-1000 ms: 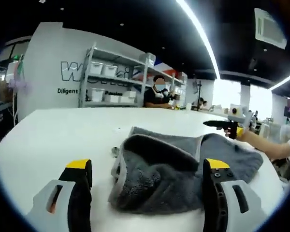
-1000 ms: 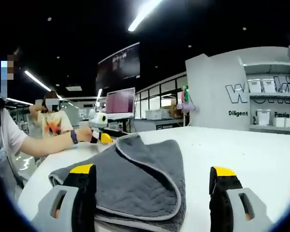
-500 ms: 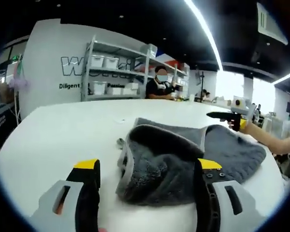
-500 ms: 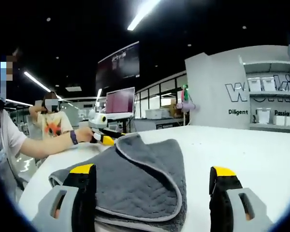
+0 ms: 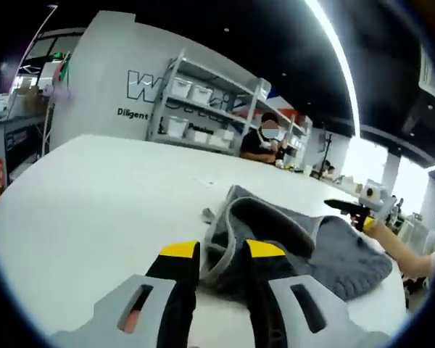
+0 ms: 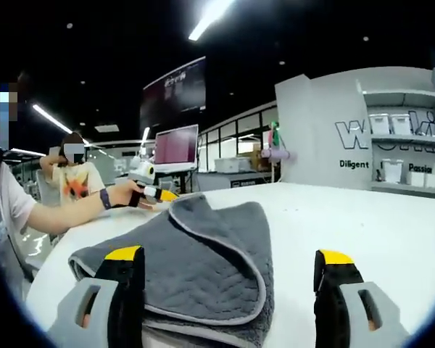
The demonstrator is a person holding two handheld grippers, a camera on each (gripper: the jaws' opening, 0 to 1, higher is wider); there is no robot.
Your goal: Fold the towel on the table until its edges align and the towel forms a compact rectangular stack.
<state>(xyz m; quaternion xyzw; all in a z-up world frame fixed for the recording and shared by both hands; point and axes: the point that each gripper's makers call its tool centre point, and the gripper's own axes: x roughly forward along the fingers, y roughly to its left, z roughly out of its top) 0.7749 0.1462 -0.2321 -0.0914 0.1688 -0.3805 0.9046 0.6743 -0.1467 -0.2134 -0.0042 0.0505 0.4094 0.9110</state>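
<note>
Left gripper (image 5: 222, 255) at bottom centre, jaws pinched on the grey towel's (image 5: 304, 246) near folded edge. The towel runs from there toward centre right on the white table (image 5: 94, 188), its far end blurred.

Right gripper (image 6: 232, 264) at the bottom, jaws spread wide, holding nothing. Towel (image 6: 196, 254) lies folded lower centre, its near edge cut off behind the jaws. The other gripper (image 6: 148, 190) is at its far left corner.
</note>
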